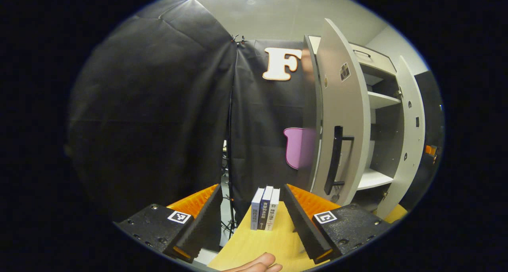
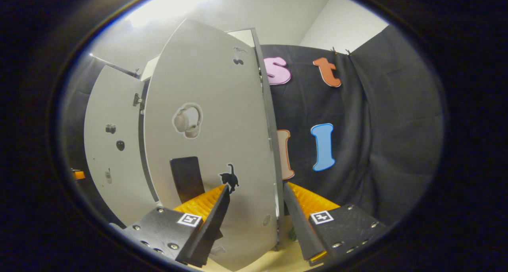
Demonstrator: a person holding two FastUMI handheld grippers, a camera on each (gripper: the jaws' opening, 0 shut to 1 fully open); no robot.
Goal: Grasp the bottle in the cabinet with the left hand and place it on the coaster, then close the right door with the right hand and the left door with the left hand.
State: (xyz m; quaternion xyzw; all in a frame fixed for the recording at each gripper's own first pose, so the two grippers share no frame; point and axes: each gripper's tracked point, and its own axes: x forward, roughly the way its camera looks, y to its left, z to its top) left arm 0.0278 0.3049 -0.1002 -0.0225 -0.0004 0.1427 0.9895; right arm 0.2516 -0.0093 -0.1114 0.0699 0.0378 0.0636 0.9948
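With both doors of the tall grey wooden cabinet (image 1: pixel 381 101) open and its bottle hidden, the empty, wide-jawed left gripper (image 1: pixel 252 220) may clip the left door's (image 1: pixel 341 117) edge reaching in, while the right gripper (image 2: pixel 254 220) gapes near the right door (image 2: pixel 210 145).

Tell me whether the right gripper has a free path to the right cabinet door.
Probably yes: the right gripper stands open with the right door's edge between its fingers, and nothing lies between them in the right gripper view.
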